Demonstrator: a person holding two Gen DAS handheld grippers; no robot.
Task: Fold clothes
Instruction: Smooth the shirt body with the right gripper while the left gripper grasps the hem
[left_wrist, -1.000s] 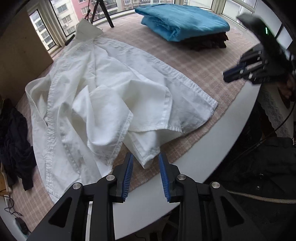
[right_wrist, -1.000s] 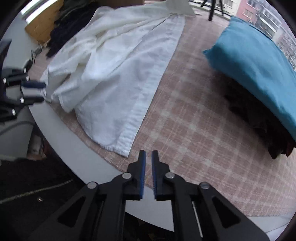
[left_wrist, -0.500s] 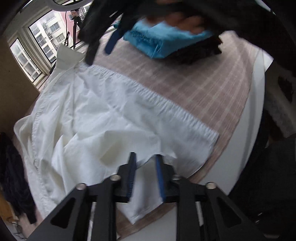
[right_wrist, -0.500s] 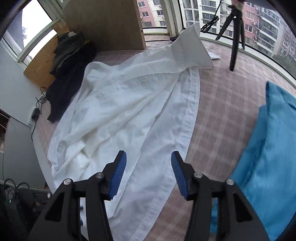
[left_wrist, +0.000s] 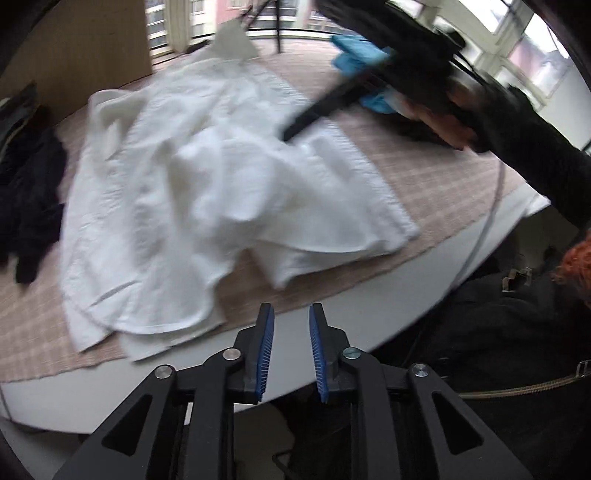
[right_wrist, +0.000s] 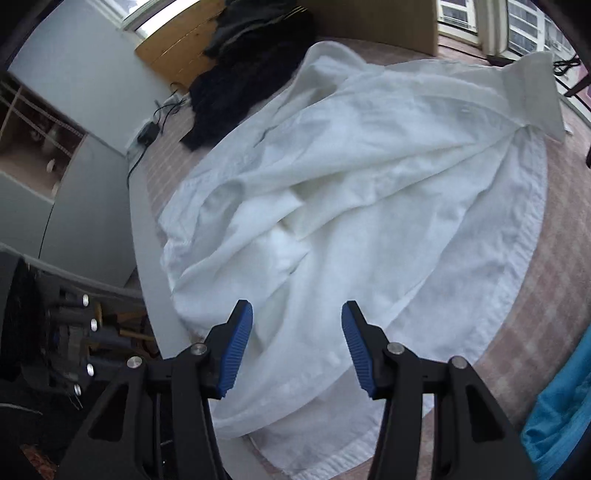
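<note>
A crumpled white shirt (left_wrist: 207, 184) lies spread on the checked tablecloth (left_wrist: 443, 177), its collar (left_wrist: 232, 40) at the far side. My left gripper (left_wrist: 291, 314) hangs over the table's white rim, just short of the shirt's hem. Its jaws are opening and nothing is between them. My right gripper (right_wrist: 297, 310) stands open above the shirt (right_wrist: 369, 184) near its lower middle, with no cloth pinched. In the left wrist view the right gripper (left_wrist: 295, 129) reaches in from the upper right, its tip close over the shirt. The collar (right_wrist: 535, 85) lies at the top right.
A folded blue cloth (left_wrist: 358, 51) lies at the back right, also seen as the blue cloth (right_wrist: 561, 413). Dark clothes (left_wrist: 29, 192) are piled at the left, the same dark clothes (right_wrist: 251, 74) at the top. A person's black sleeve (left_wrist: 524, 147) crosses the right.
The left gripper, whose jaws were narrow at the shirt's hem, has drawn back to the table's rim with wider jaws. The right gripper opened and swung from the table's edge to over the shirt.
</note>
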